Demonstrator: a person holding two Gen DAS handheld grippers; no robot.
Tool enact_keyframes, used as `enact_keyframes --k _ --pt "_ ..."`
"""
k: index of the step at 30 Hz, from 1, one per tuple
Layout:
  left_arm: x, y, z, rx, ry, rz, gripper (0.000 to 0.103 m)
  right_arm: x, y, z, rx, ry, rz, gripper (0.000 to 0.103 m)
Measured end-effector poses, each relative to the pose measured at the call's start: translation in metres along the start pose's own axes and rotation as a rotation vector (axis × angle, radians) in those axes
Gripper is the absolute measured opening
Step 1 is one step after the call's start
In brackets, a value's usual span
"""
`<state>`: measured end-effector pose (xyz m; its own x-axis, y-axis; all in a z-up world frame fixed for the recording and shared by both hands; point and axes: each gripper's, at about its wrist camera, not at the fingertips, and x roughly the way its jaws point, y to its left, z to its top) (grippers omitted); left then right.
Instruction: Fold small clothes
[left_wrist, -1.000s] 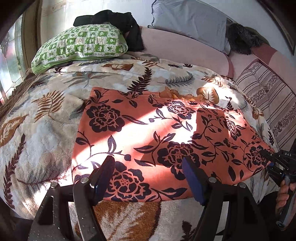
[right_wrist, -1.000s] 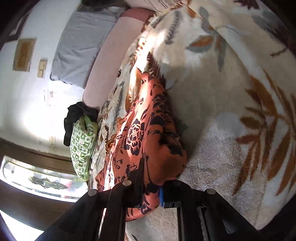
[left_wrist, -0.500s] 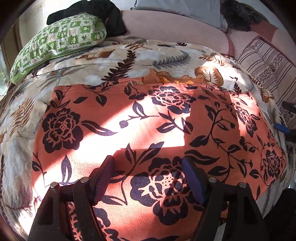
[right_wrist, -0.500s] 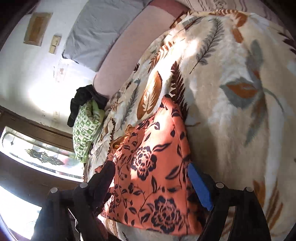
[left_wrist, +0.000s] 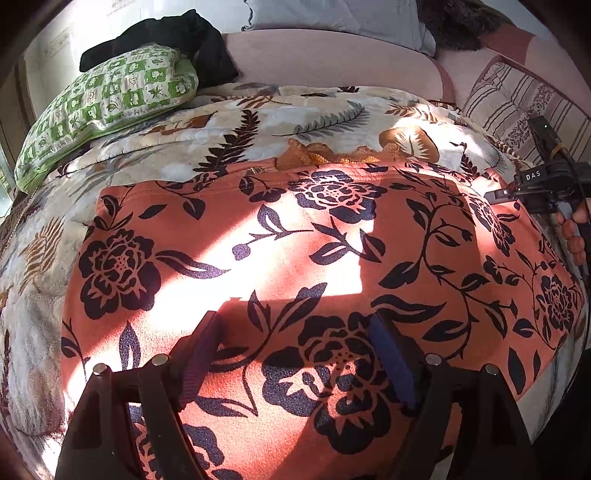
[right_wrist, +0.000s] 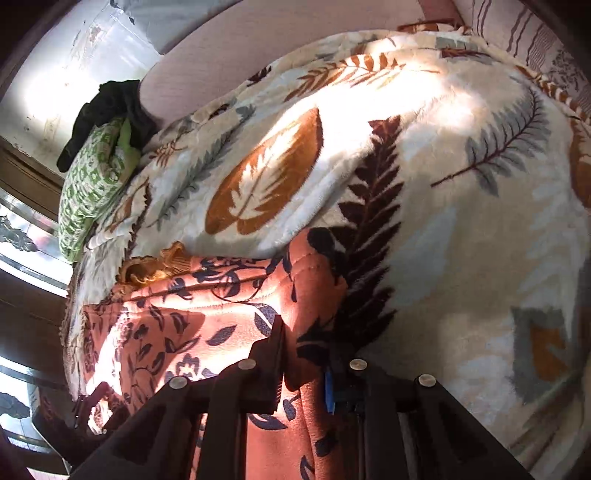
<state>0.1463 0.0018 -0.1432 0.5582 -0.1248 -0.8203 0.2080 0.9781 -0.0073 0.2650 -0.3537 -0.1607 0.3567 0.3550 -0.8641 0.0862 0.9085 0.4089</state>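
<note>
An orange garment (left_wrist: 295, 258) with black flowers lies spread flat on a leaf-print blanket (left_wrist: 258, 129). My left gripper (left_wrist: 295, 354) is open, its fingers hovering over the garment's near middle. My right gripper (right_wrist: 303, 362) is shut on the garment's far right edge (right_wrist: 310, 295), with cloth bunched between the fingers. It also shows in the left wrist view (left_wrist: 498, 194) at the garment's right side, held by a hand.
A green patterned pillow (left_wrist: 103, 107) with a black cloth (left_wrist: 173, 37) on it lies at the back left. A pink headboard (left_wrist: 332, 59), a grey pillow (left_wrist: 340, 14) and a striped cushion (left_wrist: 517, 103) line the back. A window (right_wrist: 22, 236) is at the left.
My right gripper was open half a second ago and has closed on the garment's far right edge. My left gripper pulled back slightly over the garment, still open.
</note>
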Motion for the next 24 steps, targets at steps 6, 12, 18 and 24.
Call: enact_keyframes --k 6,12,18,24 --pt "-0.027 0.008 0.002 -0.035 -0.032 0.003 0.082 -0.038 -0.006 -0.013 0.087 -0.080 -0.024 0.072" --pt "-0.042 0.027 -0.018 -0.095 -0.024 0.027 0.082 -0.116 0.041 -0.074 0.056 -0.199 0.232 0.080" --pt "-0.036 0.036 -0.029 -0.061 0.021 0.037 0.084 -0.032 0.017 -0.140 0.287 0.046 0.347 0.080" --pt "-0.082 0.069 -0.038 -0.158 -0.101 0.036 0.085 -0.086 0.045 -0.150 0.202 -0.092 0.408 0.082"
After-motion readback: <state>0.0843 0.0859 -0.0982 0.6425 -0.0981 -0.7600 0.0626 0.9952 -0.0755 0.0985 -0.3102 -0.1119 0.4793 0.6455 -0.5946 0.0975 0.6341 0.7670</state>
